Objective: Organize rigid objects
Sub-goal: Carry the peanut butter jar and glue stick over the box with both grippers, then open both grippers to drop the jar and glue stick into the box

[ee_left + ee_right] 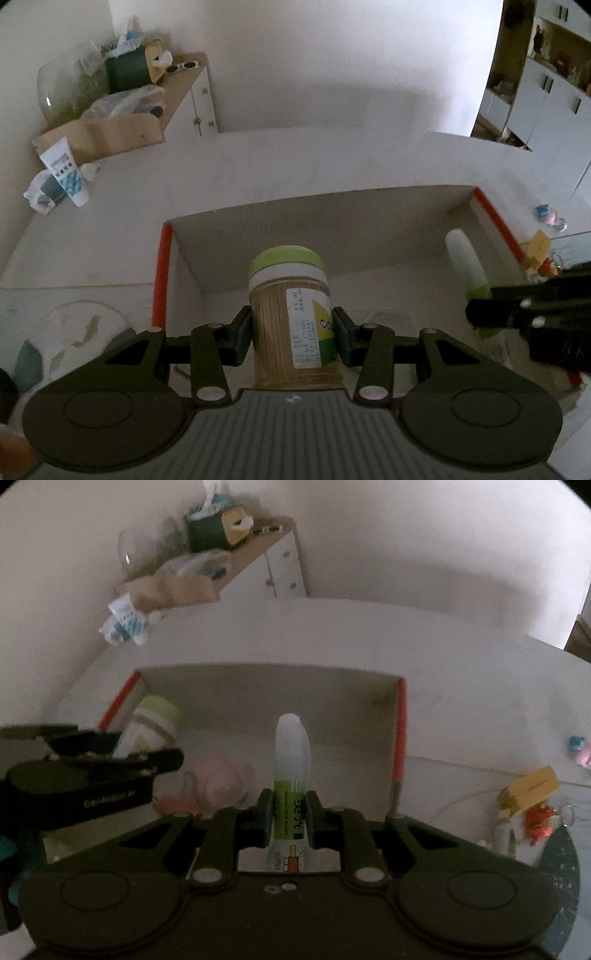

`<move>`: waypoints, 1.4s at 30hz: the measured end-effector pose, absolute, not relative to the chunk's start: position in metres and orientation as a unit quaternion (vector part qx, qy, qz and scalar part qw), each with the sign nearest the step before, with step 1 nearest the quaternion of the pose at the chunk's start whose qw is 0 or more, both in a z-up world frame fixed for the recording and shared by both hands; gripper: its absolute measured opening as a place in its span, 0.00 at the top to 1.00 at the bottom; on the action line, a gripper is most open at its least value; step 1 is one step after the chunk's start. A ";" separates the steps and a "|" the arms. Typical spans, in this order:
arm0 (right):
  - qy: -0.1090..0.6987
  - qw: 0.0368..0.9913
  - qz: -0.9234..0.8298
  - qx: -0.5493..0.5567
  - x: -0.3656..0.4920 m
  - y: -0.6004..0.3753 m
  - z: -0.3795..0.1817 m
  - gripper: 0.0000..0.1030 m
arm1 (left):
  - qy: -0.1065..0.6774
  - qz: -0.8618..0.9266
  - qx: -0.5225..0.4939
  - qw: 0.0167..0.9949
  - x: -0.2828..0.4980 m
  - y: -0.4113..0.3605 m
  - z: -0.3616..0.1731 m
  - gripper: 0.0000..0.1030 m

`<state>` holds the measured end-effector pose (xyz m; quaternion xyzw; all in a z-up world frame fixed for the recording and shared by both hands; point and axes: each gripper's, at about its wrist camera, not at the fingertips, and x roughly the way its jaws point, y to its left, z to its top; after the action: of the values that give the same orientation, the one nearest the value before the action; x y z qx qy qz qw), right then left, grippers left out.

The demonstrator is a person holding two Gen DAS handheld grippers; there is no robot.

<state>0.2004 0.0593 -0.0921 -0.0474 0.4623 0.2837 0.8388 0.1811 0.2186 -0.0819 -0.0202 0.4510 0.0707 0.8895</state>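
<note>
My left gripper (293,334) clamps the jar (291,317), my right gripper (287,818) the glue stick (291,775), both upright mid-frame over the box (332,206).

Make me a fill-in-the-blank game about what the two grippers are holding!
1. The left gripper holds a jar with a ____ lid.
2. The right gripper holds a ____ stick.
3. Both things hang over an open box with ____ edges.
4. The jar is full of thin wooden ____.

Missing words: green; glue; red; toothpicks
</note>
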 end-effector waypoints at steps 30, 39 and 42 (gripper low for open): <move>0.510 0.802 0.287 -0.119 0.203 0.094 -0.120 0.76 | 0.541 0.035 -0.008 0.840 0.221 0.219 -0.128 0.57; 0.500 0.805 0.301 -0.106 0.193 0.085 -0.111 0.66 | 0.516 0.041 0.005 0.856 0.211 0.213 -0.115 0.42; 0.496 0.808 0.302 -0.100 0.190 0.081 -0.107 0.64 | 0.506 0.042 0.008 0.862 0.206 0.209 -0.107 0.40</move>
<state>0.1895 0.0812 -0.1065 -0.1002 0.4956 0.3025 0.8080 0.2059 0.2092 -0.1066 0.0080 0.5058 0.0417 0.8616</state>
